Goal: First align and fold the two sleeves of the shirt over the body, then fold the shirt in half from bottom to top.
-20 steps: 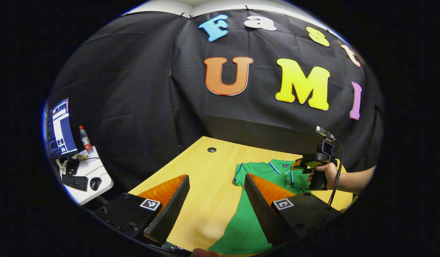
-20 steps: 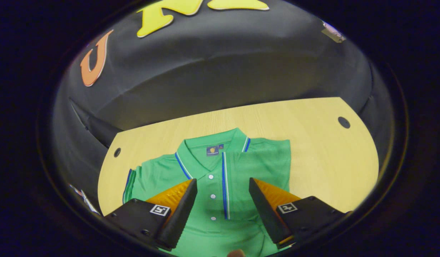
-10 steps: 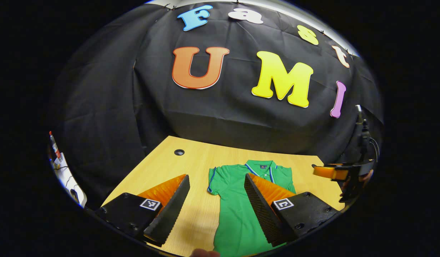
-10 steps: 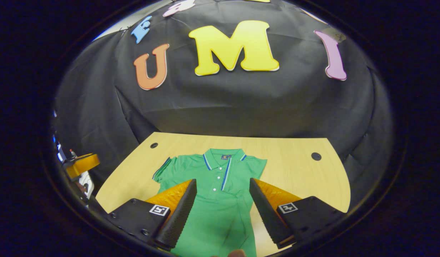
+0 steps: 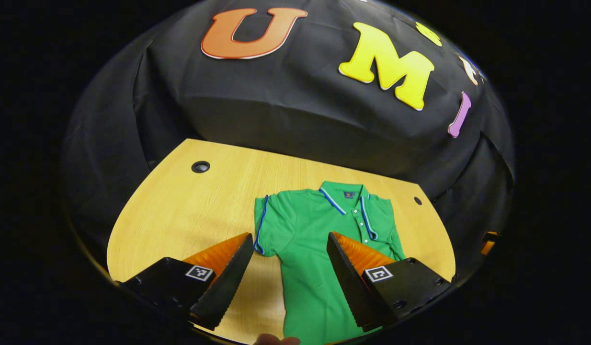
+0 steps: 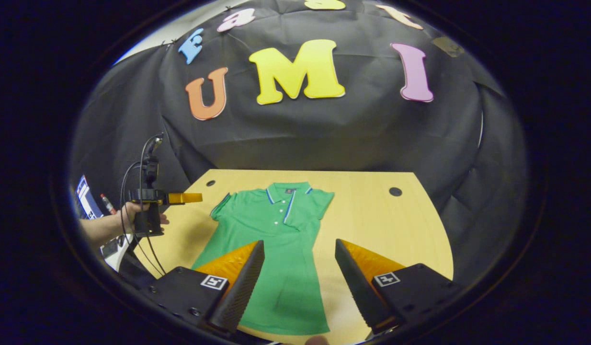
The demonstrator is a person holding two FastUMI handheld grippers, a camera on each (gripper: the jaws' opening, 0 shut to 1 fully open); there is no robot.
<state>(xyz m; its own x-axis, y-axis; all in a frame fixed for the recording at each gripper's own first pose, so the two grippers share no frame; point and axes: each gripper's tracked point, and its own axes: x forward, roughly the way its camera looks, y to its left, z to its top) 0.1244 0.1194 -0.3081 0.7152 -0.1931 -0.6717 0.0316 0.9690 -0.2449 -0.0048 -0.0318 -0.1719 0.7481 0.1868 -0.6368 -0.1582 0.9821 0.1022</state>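
Observation:
A green polo shirt [image 5: 314, 249] lies flat on the wooden table [image 5: 180, 211], collar toward the booth wall. Its left sleeve [image 5: 264, 225] sticks out sideways, while the right side looks folded in over the body. My left gripper [image 5: 288, 282] hovers open above the shirt's lower left part, holding nothing. In the right gripper view the shirt [image 6: 276, 239] stretches away from me, and my right gripper [image 6: 298, 287] hangs open over its hem end, apart from the cloth. A hand holds the left gripper [image 6: 199, 197] above the table's left edge, beside the sleeve [image 6: 221, 206].
Cable holes sit in the tabletop at the far left [image 5: 200, 166] and far right [image 5: 417, 201]. Black cloth walls close off the back and sides. A side desk with a monitor [image 6: 87, 201] stands off the table's left end.
The right gripper has risen and drawn back from the shirt's chest to its hem end. The left gripper has swung round to face the shirt and tilted down. Both stayed open.

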